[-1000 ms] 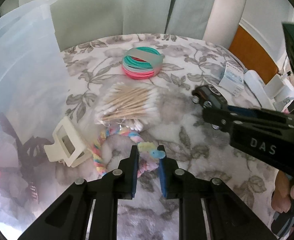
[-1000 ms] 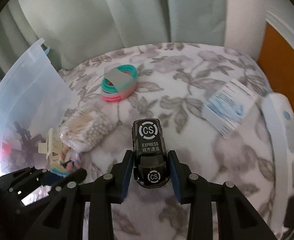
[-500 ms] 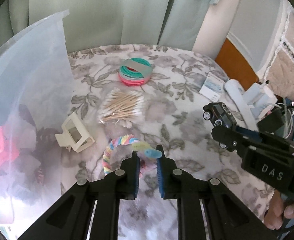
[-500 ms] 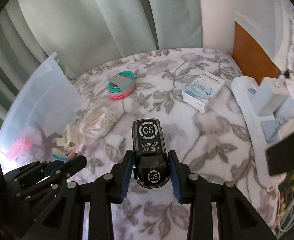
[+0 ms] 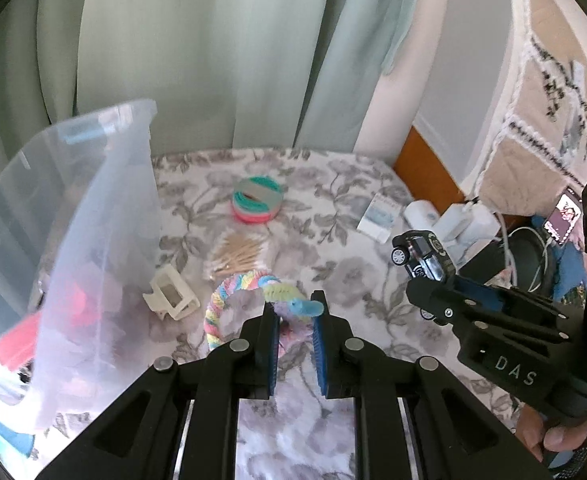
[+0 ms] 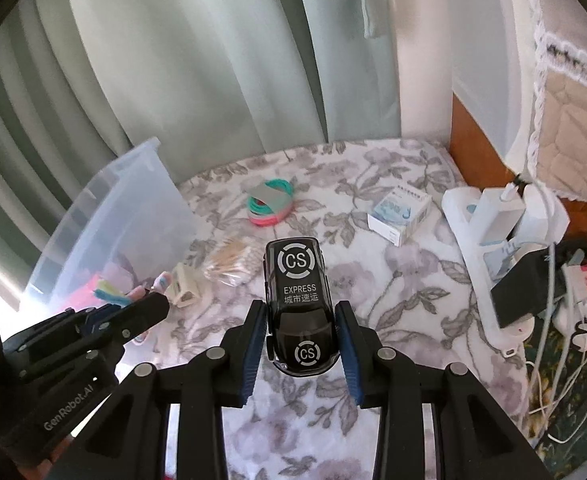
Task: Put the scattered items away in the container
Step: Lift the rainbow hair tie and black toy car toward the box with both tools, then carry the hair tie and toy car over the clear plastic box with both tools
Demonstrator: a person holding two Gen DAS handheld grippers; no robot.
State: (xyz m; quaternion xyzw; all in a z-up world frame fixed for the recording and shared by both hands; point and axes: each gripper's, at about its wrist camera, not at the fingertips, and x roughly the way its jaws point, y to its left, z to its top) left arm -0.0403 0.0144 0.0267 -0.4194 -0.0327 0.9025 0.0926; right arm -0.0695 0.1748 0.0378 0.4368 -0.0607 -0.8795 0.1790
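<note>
Pinching a black toy van [image 6: 298, 304] lettered "CS EXPRESS", right tool [image 6: 299, 342].

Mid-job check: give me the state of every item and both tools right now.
Left tool: shut on rainbow hair tie
Right tool: shut on black toy car
Clear bin: open, partly filled
Cream hair claw: on bedspread
Cotton swabs: bagged, on bedspread
Hair bands: stacked, on bedspread
Small box: closed, on bedspread

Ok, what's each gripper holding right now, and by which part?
The right gripper clamps the black toy car by its sides at the near end. The left gripper pinches the pastel rope ring at its fuzzy knotted end.
</note>
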